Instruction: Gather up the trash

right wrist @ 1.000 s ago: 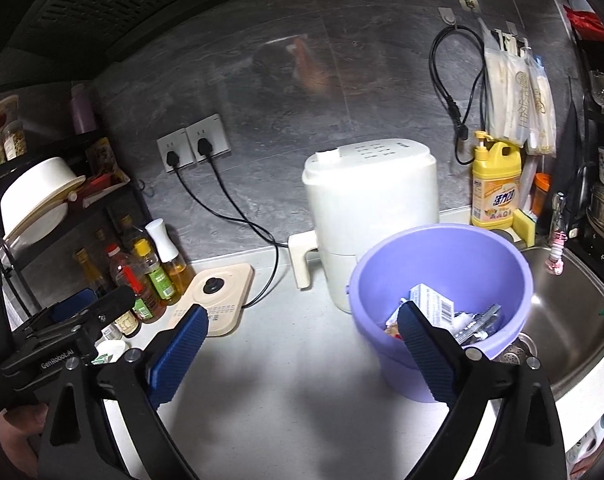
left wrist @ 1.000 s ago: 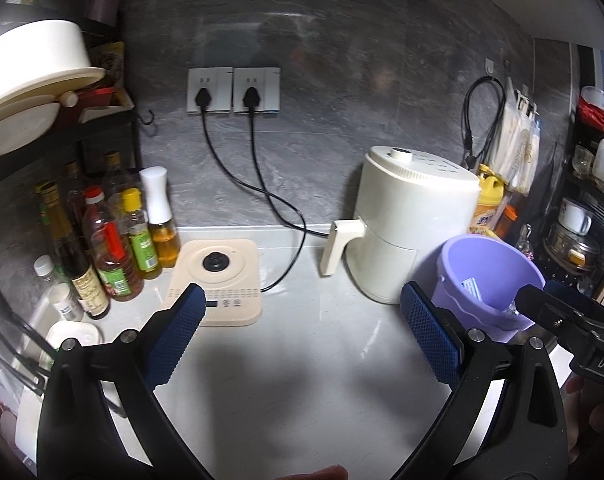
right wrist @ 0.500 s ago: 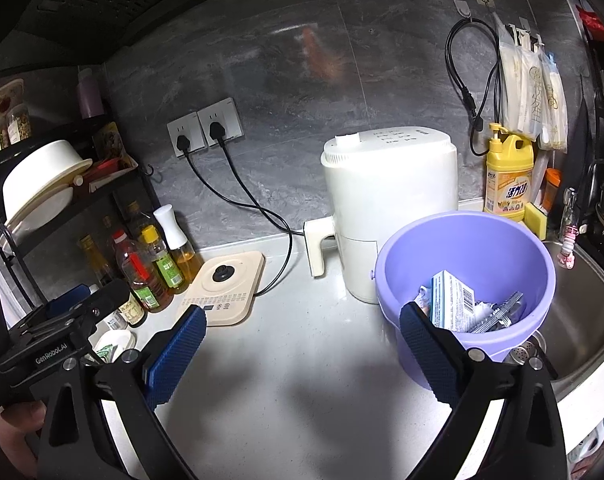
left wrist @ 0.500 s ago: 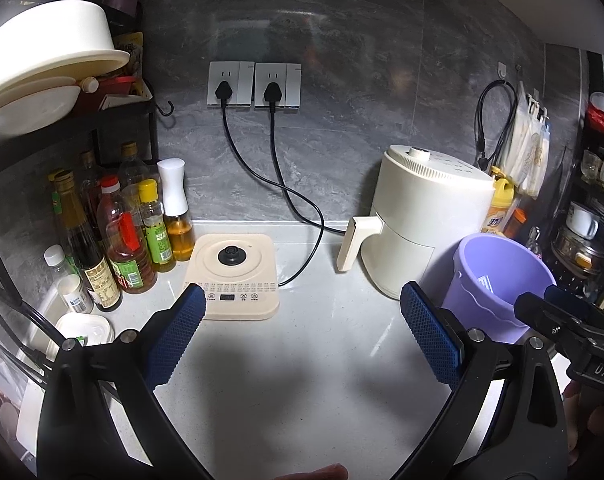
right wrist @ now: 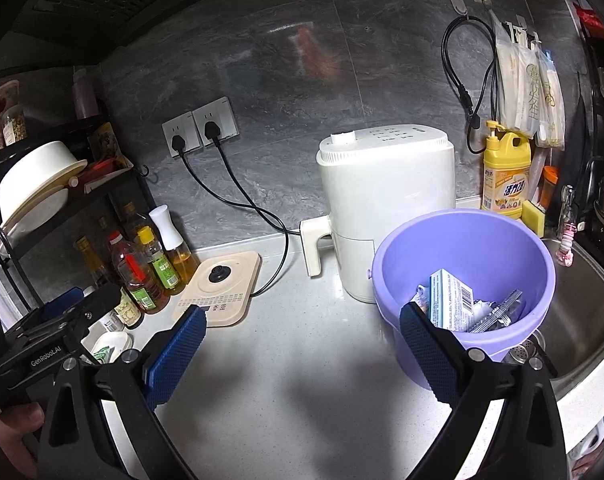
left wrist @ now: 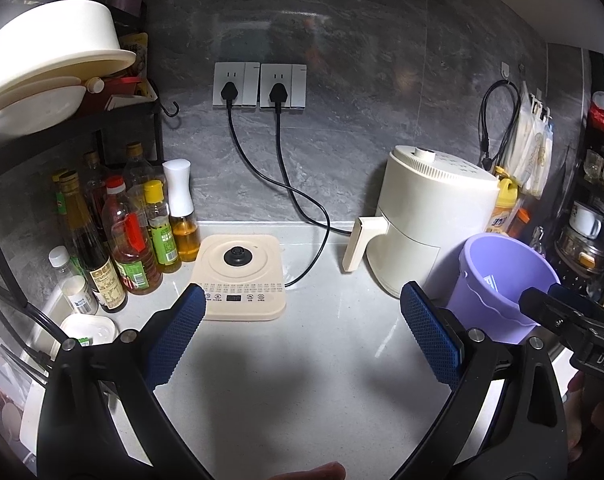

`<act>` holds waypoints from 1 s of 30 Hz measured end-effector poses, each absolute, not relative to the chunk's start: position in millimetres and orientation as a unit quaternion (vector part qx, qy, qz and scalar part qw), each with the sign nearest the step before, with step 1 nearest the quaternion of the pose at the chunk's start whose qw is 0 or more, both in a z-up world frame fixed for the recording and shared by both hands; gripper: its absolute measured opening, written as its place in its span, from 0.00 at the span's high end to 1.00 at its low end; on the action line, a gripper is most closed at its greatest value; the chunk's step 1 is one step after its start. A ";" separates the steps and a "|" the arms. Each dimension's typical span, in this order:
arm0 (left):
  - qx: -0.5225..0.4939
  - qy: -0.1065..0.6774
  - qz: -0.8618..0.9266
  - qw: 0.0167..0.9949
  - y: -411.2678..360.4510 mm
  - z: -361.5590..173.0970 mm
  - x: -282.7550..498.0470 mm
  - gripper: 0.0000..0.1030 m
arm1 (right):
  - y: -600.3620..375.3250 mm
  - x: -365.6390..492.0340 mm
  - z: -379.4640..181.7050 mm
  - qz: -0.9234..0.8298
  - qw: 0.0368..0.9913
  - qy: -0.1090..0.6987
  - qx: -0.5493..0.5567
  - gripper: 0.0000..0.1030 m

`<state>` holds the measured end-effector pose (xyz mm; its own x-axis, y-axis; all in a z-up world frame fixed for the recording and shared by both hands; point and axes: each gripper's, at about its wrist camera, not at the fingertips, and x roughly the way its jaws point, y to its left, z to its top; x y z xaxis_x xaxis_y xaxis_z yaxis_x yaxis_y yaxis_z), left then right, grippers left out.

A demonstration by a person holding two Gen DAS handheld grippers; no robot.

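The trash I am collecting is sitting in the purple bucket (right wrist: 462,256): a printed carton (right wrist: 450,305) is leaning upright against crumpled wrappers (right wrist: 498,314) at the bottom. The bucket is standing on the worktop (right wrist: 302,360) at the sink's (right wrist: 574,332) edge, just beside the white air fryer (right wrist: 382,208). I am seeing no loose scrap on the bare worktop in either view, so I am judging the collecting close to finished.

The bucket is lying ahead and to the right of my right claw (right wrist: 302,356), its rim just behind that claw's right finger, so my right hand is clearly the nearer one. From my left claw (left wrist: 302,340) it is sitting well off to the right, beyond the right claw's body.

I am holding both claws spread wide, blue pads far apart, gripping nothing and touching nothing, hovering above the worktop. Left of them, the cream kettle base (left wrist: 241,280) and the sauce bottles (left wrist: 133,240) are standing against the wall.
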<state>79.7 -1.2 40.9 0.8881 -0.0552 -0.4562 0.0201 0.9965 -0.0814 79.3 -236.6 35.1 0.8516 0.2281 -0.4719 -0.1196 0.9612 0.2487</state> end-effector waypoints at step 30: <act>-0.048 0.219 -0.007 0.975 -3.5 48.7 63.2 0.06 | -241.1 66.2 44.3 0.103 0.959 0.241 0.105 0.08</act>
